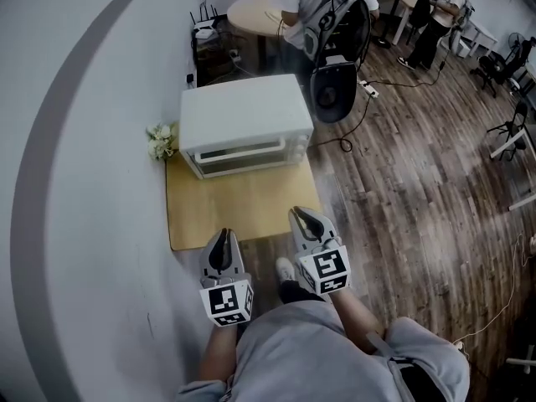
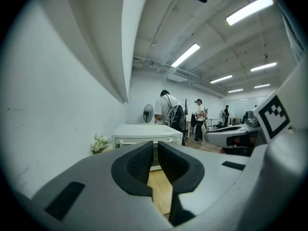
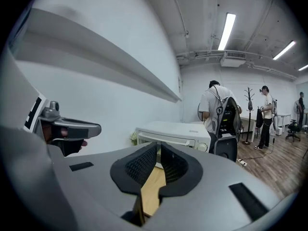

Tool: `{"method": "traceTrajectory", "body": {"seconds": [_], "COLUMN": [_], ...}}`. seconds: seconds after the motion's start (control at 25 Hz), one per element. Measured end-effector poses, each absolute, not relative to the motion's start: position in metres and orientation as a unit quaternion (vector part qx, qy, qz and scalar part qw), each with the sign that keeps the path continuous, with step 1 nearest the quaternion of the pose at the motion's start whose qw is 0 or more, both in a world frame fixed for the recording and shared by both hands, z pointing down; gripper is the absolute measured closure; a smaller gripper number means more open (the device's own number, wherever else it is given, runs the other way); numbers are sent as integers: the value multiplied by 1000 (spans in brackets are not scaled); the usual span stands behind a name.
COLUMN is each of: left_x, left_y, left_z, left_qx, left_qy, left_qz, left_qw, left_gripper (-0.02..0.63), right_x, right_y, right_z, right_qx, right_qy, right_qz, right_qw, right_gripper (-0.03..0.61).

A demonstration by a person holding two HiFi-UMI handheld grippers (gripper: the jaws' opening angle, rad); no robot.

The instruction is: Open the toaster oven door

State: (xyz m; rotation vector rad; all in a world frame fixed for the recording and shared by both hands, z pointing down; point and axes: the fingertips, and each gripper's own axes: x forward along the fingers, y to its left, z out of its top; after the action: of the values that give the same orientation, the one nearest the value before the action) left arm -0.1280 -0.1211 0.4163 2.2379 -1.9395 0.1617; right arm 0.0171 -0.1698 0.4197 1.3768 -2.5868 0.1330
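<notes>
A white toaster oven (image 1: 245,124) stands at the far end of a low wooden table (image 1: 234,208), against the wall, its door closed and its handle along the top of the front. My left gripper (image 1: 223,236) and right gripper (image 1: 301,215) hover side by side over the table's near edge, well short of the oven and pointing at it. Both are shut with nothing between the jaws. The left gripper view shows its gripper (image 2: 155,150) aimed at the oven (image 2: 144,134). In the right gripper view the right gripper (image 3: 159,153) faces the oven (image 3: 175,134).
A small bunch of white flowers (image 1: 161,139) lies left of the oven by the white wall. A person with a backpack (image 1: 328,11) stands behind it, beside a black round device (image 1: 333,92) with cables on the wooden floor (image 1: 402,182). Desks and chairs fill the far right.
</notes>
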Motion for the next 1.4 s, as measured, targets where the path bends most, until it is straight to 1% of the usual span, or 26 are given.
{"method": "traceTrajectory", "body": {"seconds": [0.08,0.16,0.2,0.24,0.4,0.64,0.96,1.16,1.4], "left_x": [-126,-125,-124,-124,-126,-124,-112,-101,-97], "left_y": [-140,-158,-167,-177,-213,-263,-313,-333,-350], "left_z": [419,421,421,421,419,424,440,465,490], "left_qx": [753,756,758,760,767,781,793,795,787], "left_qy": [-649,-644,-641,-638,-628,-596,-528,-470,-415], "left_qz": [62,71,75,80,114,183,304,382,455], "left_qw": [88,90,91,90,68,42,-14,-25,-30], "left_gripper": [607,594,534,514,515,515,515,514,515], "right_x": [14,10,8,6,-2,-21,-42,-52,-61], "right_y": [-187,-202,-210,-218,-252,-291,-323,-337,-348], "right_z": [422,424,425,425,427,428,450,465,481], "right_qx": [459,446,439,433,417,370,286,236,183], "right_qy": [-880,-885,-888,-891,-895,-908,-914,-908,-903], "right_qz": [41,45,50,53,40,23,-7,-28,-41], "right_qw": [117,126,128,129,153,196,289,345,387], "right_gripper": [574,540,518,508,506,486,454,453,453]}}
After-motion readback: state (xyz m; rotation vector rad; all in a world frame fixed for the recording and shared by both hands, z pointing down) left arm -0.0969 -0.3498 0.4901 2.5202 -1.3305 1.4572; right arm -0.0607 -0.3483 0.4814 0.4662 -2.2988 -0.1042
